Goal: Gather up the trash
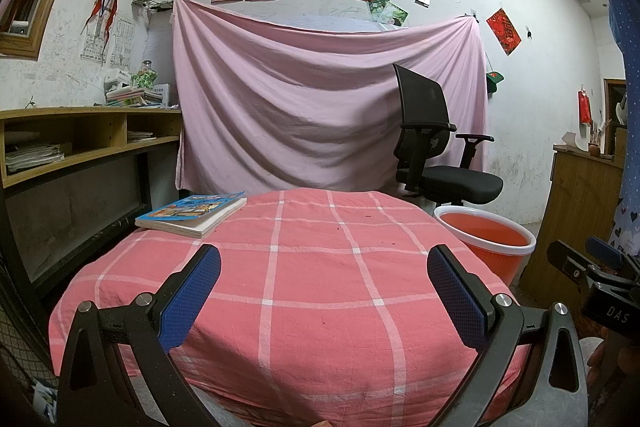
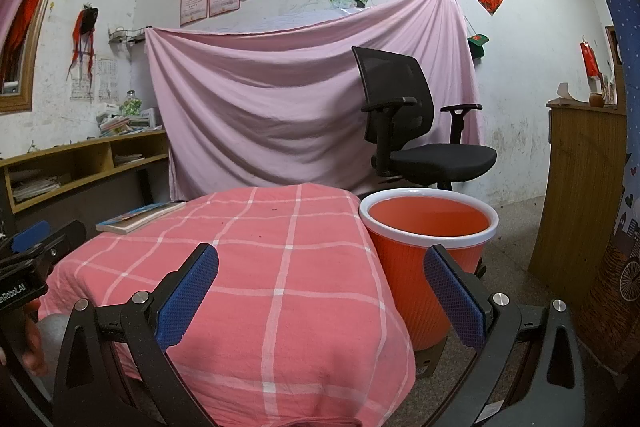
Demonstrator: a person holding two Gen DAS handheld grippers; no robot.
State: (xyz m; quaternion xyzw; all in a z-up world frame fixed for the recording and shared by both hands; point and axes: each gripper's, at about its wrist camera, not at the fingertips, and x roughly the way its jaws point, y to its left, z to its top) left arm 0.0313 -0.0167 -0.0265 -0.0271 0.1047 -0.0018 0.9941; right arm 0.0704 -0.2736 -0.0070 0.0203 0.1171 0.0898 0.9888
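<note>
An orange bin with a white rim (image 2: 428,247) stands on the floor right of a table under a pink checked cloth (image 2: 256,267); it also shows in the left wrist view (image 1: 486,239). My left gripper (image 1: 324,291) is open and empty over the near part of the cloth (image 1: 304,267). My right gripper (image 2: 322,291) is open and empty, between the table's right edge and the bin. A few tiny dark specks (image 1: 366,216) lie on the cloth far from both grippers. No larger trash shows.
A blue-covered book (image 1: 192,213) lies at the table's far left corner. A black office chair (image 1: 436,147) stands behind the bin before a hanging pink sheet (image 1: 320,99). A wooden shelf desk (image 1: 80,143) is left, a wooden cabinet (image 2: 580,195) right.
</note>
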